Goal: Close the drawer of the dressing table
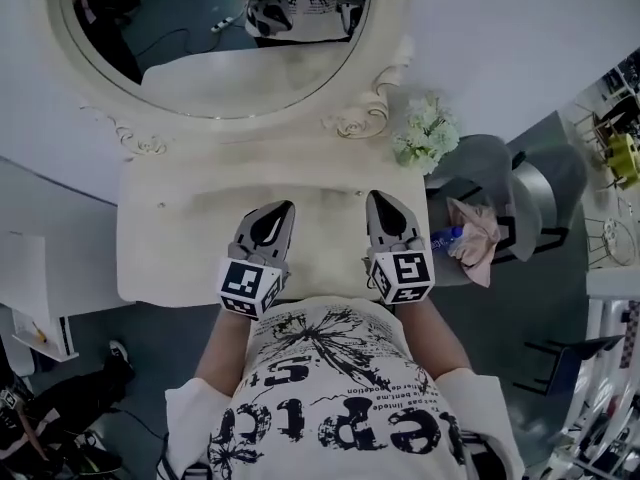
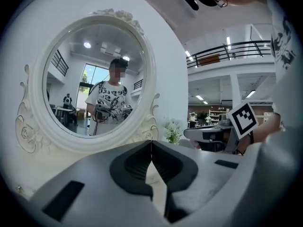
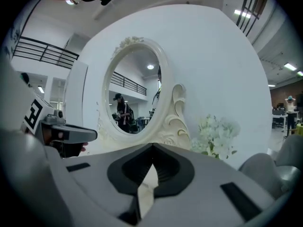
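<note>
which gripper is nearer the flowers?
Right. The right gripper is over the table, in front and left of the flowers; the left gripper is beside it, farther left.

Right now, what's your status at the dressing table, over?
Left gripper and right gripper shut, empty, above dressing table. Drawer not in view. Flowers well aside.

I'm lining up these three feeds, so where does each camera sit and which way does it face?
Head view: on the head, steeply down at the dressing table; left gripper, right gripper, shirt show.
Left gripper view: on that gripper, along its shut jaws toward the mirror.
Right gripper view: likewise, toward mirror and flowers.
Shared by all: mirror, flowers.
</note>
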Available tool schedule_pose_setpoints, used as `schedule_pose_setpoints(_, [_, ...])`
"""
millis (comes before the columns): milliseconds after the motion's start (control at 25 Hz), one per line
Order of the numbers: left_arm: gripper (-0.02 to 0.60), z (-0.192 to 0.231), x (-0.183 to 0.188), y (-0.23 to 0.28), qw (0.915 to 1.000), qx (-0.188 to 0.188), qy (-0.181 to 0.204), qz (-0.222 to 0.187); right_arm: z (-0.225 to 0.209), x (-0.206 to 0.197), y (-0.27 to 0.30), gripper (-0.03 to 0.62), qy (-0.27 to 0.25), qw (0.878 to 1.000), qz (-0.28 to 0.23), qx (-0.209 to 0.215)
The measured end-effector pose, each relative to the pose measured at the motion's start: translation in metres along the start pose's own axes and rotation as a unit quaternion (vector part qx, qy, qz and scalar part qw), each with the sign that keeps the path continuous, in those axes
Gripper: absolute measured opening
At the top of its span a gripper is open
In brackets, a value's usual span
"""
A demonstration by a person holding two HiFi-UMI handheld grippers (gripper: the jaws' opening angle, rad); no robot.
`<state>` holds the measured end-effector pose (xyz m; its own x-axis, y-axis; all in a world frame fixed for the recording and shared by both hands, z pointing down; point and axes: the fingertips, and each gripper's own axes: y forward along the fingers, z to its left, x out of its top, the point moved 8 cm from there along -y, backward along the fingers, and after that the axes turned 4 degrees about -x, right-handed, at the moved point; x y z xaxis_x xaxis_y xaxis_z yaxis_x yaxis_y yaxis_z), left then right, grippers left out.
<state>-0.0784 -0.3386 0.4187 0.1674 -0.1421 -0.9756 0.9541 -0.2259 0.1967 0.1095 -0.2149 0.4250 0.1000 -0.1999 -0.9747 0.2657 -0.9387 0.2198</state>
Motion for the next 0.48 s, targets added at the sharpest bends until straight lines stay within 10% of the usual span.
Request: schedule_pose_setpoints(480, [0.018, -0.003, 0.018, -0.009, 0.9993, 0.000, 0.034, -0.015, -0.010, 0.019, -0.002, 0.017, -0.004, 0.999, -0.031, -0.008])
